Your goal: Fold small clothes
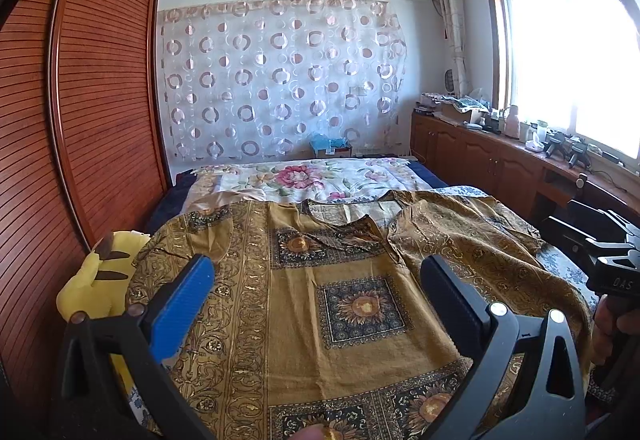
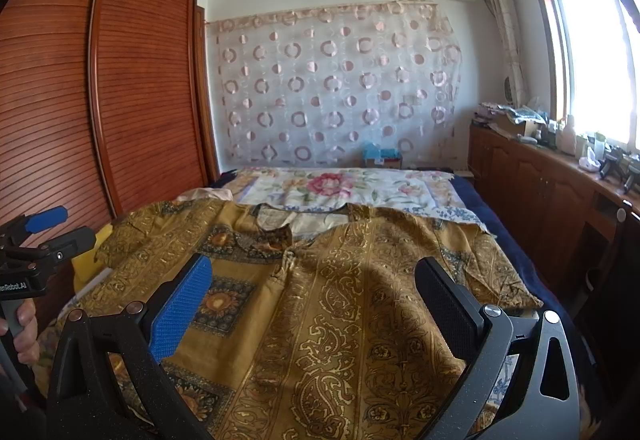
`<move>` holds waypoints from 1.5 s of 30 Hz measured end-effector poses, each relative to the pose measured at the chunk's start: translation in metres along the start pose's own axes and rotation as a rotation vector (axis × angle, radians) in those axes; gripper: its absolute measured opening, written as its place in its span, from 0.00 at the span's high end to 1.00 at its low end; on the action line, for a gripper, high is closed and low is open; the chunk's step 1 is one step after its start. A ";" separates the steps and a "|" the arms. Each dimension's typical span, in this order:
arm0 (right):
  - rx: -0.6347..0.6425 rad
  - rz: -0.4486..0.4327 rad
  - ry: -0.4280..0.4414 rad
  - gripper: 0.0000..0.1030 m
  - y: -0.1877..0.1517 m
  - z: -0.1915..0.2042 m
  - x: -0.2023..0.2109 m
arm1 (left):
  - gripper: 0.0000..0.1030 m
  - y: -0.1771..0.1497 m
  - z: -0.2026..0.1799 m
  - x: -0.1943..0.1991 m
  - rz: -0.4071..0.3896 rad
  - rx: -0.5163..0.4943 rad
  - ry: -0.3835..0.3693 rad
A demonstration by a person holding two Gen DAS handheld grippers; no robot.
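sunlight is coming through the window onto a bed beside a wooden wardrobe. left gripper is hovering with its fingers spread wide, gripping nothing, above the near left part of the shirt. right gripper is likewise hanging spread and empty over the shirt's near right part. shirt is lying flat across the near end of the bed, collar toward the far end. yellow toy is sitting at the bed's left edge.
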State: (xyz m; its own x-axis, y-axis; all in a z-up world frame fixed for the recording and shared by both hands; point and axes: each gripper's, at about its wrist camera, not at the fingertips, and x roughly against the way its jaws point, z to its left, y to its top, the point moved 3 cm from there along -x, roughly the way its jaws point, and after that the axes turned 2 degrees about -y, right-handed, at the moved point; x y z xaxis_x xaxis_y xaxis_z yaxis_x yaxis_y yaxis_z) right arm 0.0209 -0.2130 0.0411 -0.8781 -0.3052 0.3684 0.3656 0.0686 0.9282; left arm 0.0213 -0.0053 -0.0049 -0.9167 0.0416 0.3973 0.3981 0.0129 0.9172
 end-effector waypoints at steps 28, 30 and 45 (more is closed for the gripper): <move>-0.002 -0.001 0.001 0.00 0.001 -0.001 0.000 | 0.00 0.003 -0.002 0.004 -0.005 -0.004 0.002; -0.003 -0.002 0.002 0.00 0.001 0.000 0.000 | 0.00 0.003 -0.003 0.003 -0.006 -0.005 0.004; -0.003 -0.002 0.002 0.00 0.001 0.000 0.001 | 0.00 0.003 -0.004 0.004 -0.006 -0.006 0.003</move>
State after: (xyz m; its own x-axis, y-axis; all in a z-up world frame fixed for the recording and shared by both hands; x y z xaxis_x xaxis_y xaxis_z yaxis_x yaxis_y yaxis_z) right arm 0.0208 -0.2134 0.0421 -0.8782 -0.3072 0.3666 0.3649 0.0652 0.9288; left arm 0.0187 -0.0087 -0.0001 -0.9193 0.0388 0.3916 0.3922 0.0074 0.9199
